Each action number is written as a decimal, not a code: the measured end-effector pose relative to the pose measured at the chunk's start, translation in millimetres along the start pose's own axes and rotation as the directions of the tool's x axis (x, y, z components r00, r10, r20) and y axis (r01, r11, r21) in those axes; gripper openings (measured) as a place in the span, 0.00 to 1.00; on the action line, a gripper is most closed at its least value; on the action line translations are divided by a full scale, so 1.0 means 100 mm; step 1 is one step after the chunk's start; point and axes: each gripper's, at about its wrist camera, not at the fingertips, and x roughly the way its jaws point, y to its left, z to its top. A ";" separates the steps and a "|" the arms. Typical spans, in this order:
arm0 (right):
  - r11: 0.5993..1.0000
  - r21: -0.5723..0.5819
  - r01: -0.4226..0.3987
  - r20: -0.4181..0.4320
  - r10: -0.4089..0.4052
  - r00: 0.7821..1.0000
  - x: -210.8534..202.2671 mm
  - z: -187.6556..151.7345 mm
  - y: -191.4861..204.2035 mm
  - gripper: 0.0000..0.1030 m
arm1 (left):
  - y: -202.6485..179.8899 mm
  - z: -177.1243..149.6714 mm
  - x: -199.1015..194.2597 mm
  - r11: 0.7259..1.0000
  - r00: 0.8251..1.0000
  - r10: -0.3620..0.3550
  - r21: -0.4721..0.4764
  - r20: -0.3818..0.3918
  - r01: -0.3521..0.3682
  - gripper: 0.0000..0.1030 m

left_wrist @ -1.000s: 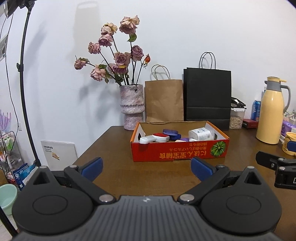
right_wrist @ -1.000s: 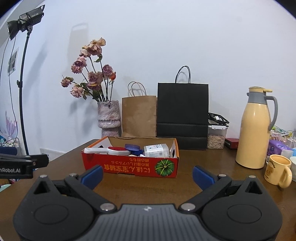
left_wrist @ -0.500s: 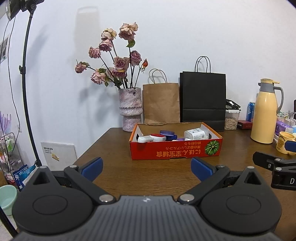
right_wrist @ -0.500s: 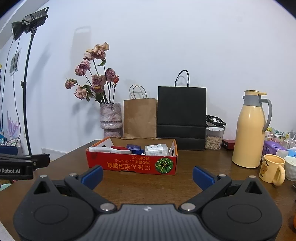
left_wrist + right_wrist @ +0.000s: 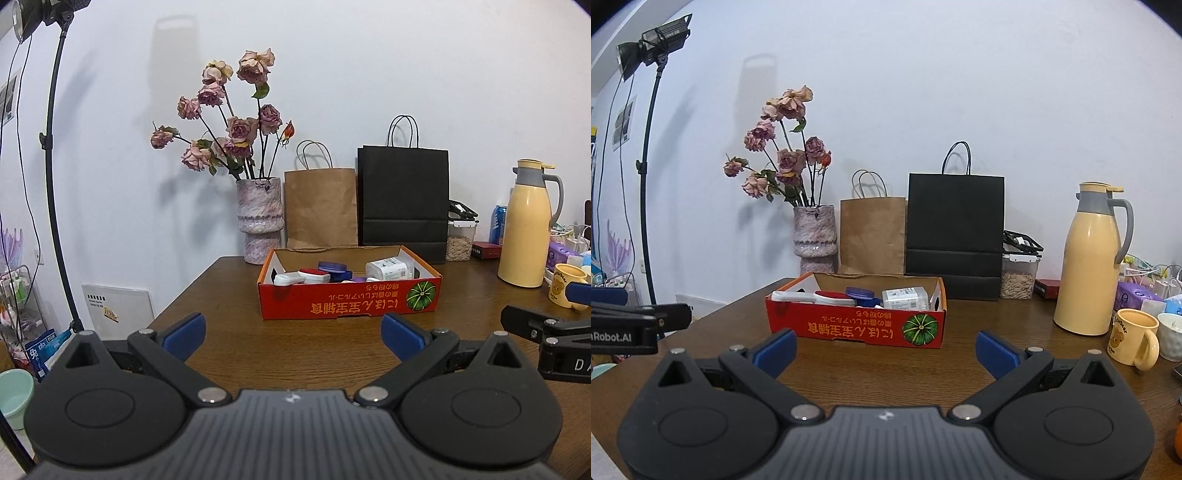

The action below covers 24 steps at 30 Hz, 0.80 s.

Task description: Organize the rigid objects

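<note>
Red cardboard box sits on the brown wooden table, holding a white item with a red part, blue round pieces and a white labelled carton (the lettering on the box front reads upside down). Both tools hang above the near table edge, short of the box: the left gripper and the right gripper each have their blue pads spread wide, nothing between them. Behind the box stand a vase of dried roses, a brown paper bag and a black bag; a yellow flask is off to the right
</note>
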 end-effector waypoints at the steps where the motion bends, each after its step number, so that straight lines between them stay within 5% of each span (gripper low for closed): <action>1: 1.000 -0.001 0.000 0.000 0.000 1.000 -0.01 0.00 0.00 1.00 | 0.00 0.00 0.00 1.000 1.000 0.000 0.000 0.000 0.000 1.00; 24: 1.000 -0.002 -0.001 0.000 0.001 1.000 -0.01 0.00 0.01 1.00 | 0.04 0.00 -0.01 1.000 1.000 -0.014 -0.009 0.007 0.014 1.00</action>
